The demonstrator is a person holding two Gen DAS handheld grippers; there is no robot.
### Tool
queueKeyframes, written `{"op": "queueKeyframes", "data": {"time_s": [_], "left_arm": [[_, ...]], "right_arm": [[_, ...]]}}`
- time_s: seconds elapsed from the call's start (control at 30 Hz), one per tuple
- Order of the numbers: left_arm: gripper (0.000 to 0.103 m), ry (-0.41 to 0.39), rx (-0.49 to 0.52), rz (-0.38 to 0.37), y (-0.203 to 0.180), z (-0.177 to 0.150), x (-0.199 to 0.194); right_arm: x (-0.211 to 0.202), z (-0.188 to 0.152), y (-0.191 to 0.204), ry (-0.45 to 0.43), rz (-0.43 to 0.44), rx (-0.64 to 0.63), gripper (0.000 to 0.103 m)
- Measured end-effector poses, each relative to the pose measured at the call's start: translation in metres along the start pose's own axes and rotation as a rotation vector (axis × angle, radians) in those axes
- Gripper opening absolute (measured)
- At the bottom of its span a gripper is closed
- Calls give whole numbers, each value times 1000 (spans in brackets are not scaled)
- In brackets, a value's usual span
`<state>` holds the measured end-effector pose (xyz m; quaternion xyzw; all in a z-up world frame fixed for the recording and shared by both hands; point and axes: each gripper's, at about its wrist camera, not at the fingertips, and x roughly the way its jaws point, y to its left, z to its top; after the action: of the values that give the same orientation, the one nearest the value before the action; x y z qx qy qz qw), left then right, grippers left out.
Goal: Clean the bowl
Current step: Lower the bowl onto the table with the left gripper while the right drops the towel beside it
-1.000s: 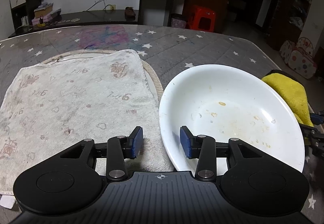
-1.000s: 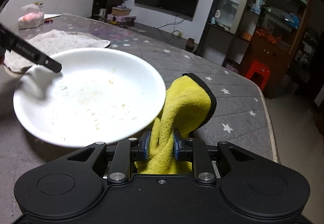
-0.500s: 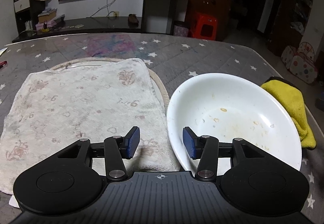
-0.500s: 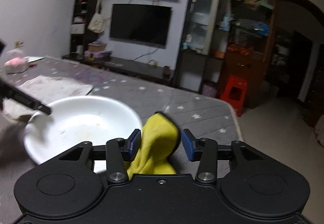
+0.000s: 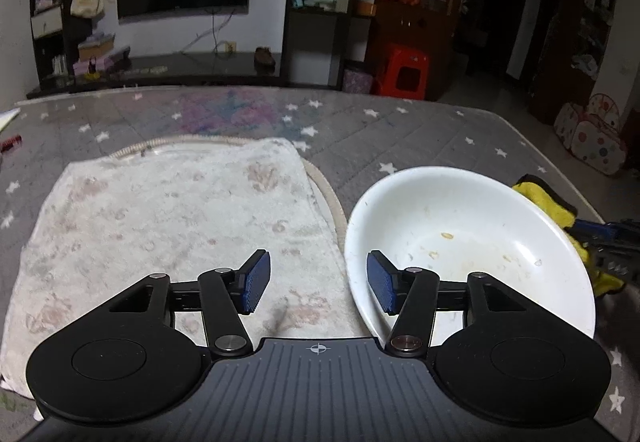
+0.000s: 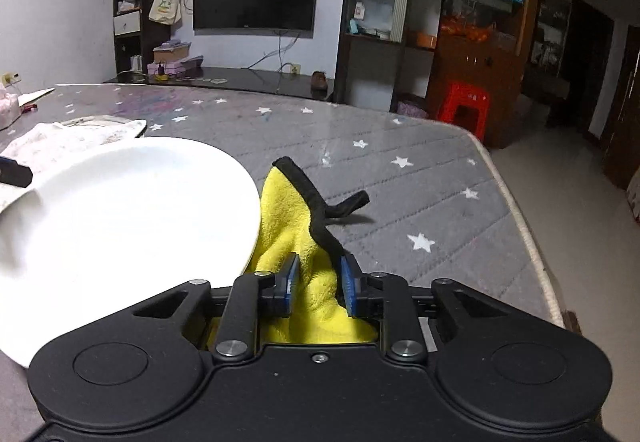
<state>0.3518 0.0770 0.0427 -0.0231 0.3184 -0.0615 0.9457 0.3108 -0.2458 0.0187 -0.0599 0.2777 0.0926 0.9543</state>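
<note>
A stained white towel [image 5: 172,226] covers the table [image 5: 400,130] from 9 to 11 o'clock, a braided mat edge [image 5: 324,190] showing beside it. The left tongs [image 5: 316,282] are spreading, nothing pinched, the near rim of the bowl [image 5: 472,242] between their pads. That white bowl, at 2 o'clock, looks stiff, slick and breakable; crumbs dot its inside, so its rim is probably the surest hold. The right tongs [image 6: 316,282] pinch a yellow microfiber cloth [image 6: 288,210], soft and light, tucked against the bowl's right side. Nothing blocks the bowl.
</note>
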Motion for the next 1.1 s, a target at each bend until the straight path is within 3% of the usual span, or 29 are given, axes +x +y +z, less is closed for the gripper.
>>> {"op": "queueKeyframes", "data": {"time_s": [0.2,0.33,0.67,0.9,1.1], "left_arm": [[61,-51,-19,61,16,-8,-2],[61,-37,-47,97,30,-18,2],[63,4,-44,116,38,-33,13],[64,10,-19,124,34,-42,19],[73,3,-6,116,31,-45,20]], "right_arm": [[-30,-4,-18,-67,-16,56,46],[-53,-20,-35,-96,-64,105,49],[-40,-45,-63,23,-178,184,59],[-36,-51,-64,61,-165,210,68],[-33,-51,-61,63,-153,201,77]]}}
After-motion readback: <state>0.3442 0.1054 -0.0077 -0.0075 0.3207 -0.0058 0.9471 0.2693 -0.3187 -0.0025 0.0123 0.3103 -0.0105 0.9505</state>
